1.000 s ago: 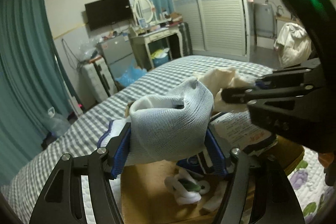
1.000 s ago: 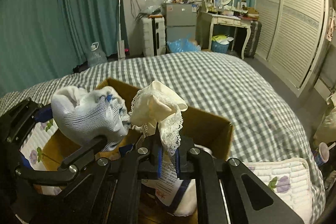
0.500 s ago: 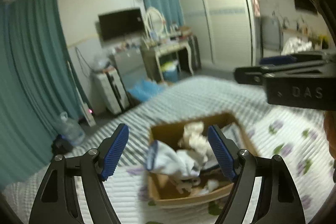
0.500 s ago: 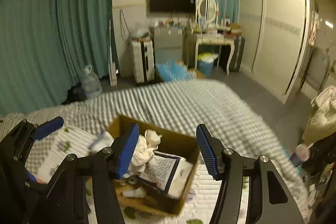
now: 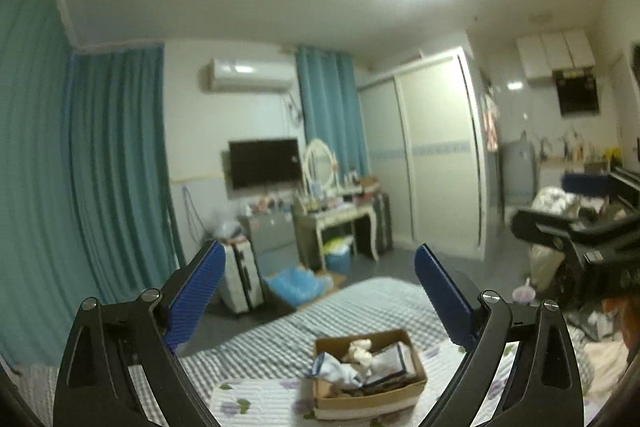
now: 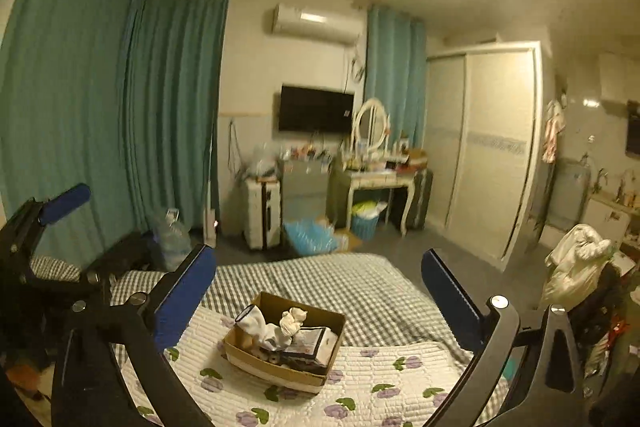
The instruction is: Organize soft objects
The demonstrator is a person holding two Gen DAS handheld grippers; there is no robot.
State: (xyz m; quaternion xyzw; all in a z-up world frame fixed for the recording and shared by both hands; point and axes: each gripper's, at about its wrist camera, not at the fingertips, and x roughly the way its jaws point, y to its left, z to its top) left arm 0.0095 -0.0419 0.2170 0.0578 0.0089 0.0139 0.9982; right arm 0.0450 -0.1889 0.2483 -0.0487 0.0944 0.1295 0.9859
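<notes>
— What changed since a second ago?
— My left gripper (image 5: 320, 293) and right gripper (image 6: 318, 295) let go; both gape empty, pulled high above the cardboard box (image 5: 404, 401).
— The white glove (image 6: 260, 325) and lace cloth (image 6: 292, 319)?
— In that box, far below my fingers.

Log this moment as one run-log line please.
left hand-held gripper: open, empty | right hand-held gripper: open, empty | white cloth, cream cloth: in box | box: on bed
</notes>
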